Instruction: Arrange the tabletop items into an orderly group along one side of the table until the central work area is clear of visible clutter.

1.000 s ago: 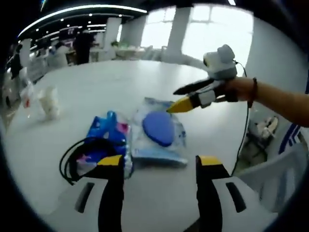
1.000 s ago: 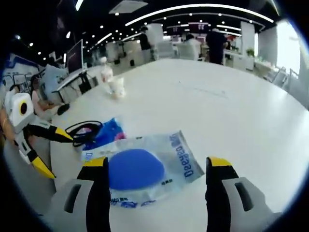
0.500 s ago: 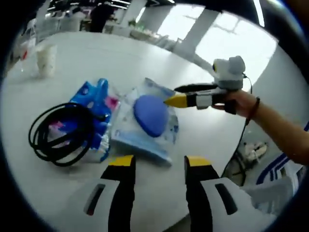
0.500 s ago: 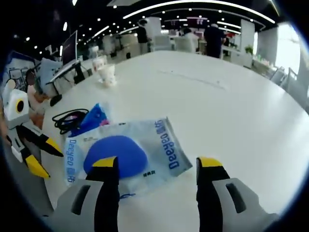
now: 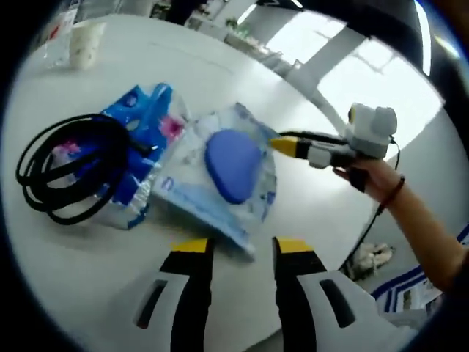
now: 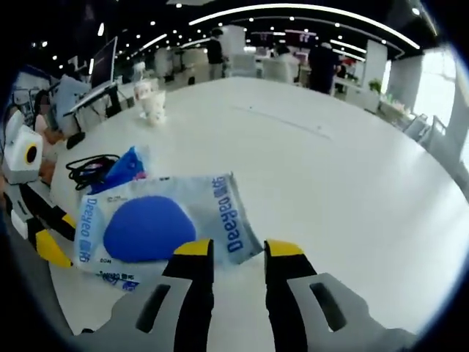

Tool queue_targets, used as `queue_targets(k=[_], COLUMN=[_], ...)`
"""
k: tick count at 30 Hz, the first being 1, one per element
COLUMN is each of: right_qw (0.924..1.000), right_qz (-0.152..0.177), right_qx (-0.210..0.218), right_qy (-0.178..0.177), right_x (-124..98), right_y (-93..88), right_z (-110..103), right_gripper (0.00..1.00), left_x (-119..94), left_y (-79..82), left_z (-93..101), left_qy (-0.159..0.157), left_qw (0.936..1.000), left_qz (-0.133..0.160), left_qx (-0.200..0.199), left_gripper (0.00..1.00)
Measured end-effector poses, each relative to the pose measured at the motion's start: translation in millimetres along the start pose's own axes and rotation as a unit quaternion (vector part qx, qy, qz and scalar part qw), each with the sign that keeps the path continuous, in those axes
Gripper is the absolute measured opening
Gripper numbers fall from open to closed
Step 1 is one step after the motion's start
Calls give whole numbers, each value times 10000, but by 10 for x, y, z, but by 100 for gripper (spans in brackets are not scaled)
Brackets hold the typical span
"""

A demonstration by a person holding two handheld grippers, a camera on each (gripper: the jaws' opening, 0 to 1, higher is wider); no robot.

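A clear packet with a blue oval pad (image 5: 231, 165) (image 6: 146, 227) lies flat on the white table (image 5: 88, 264) (image 6: 330, 169). My left gripper (image 5: 242, 247) stands at the packet's near corner, its jaws narrowed but still apart, with the corner between them. My right gripper (image 6: 238, 249) stands at the opposite side, jaws also narrowed, with the packet's printed corner between the tips. A hand holds the right gripper (image 5: 282, 143) at the packet's far edge. The left gripper (image 6: 55, 233) sits at the packet's left end. A blue wrapped pack (image 5: 139, 121) (image 6: 124, 165) and a coiled black cable (image 5: 62, 172) (image 6: 91, 167) lie beside the packet.
A white cup (image 5: 84, 44) (image 6: 152, 104) stands further along the table, with a bottle (image 6: 139, 73) beyond it. The table edge runs close behind each gripper. People and desks fill the room behind the table.
Both grippers' jaws have narrowed a lot and moved in onto opposite corners of the packet. The left view has tilted down over the items.
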State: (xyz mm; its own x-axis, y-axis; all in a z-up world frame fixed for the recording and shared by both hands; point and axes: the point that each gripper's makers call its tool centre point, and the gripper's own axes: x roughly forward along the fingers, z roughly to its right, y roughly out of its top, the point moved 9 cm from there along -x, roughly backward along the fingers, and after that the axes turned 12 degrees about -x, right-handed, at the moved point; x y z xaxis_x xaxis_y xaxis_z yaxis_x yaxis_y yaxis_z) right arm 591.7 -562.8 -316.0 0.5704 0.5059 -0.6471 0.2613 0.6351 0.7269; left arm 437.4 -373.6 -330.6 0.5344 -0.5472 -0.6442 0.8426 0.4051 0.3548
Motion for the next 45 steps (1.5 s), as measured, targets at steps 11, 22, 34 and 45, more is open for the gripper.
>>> queue_targets(k=[11,22,34,45], right_qw=[9992,9961,9940,9927], right_qz=[156,427,583,826], right_qx=[298,753,733,447], right_qy=[-222,-177,-568,-760], right_x=[18,-150,-497,-736], right_y=[-73,-98,-2,221], right_z=[-9,-95,-144,-287], right_gripper=[10,1,1,1], left_x=[29,-15,-207,-459], left_y=[-47,26,216,615], left_z=[-30,1,54,-53], left_qy=[166,304,247,274], left_qw=[9991,9985,9976,9942], left_qz=[-141,-141,182,611], left_qx=[-370,441,628,844], left_gripper=[11,2,0,0])
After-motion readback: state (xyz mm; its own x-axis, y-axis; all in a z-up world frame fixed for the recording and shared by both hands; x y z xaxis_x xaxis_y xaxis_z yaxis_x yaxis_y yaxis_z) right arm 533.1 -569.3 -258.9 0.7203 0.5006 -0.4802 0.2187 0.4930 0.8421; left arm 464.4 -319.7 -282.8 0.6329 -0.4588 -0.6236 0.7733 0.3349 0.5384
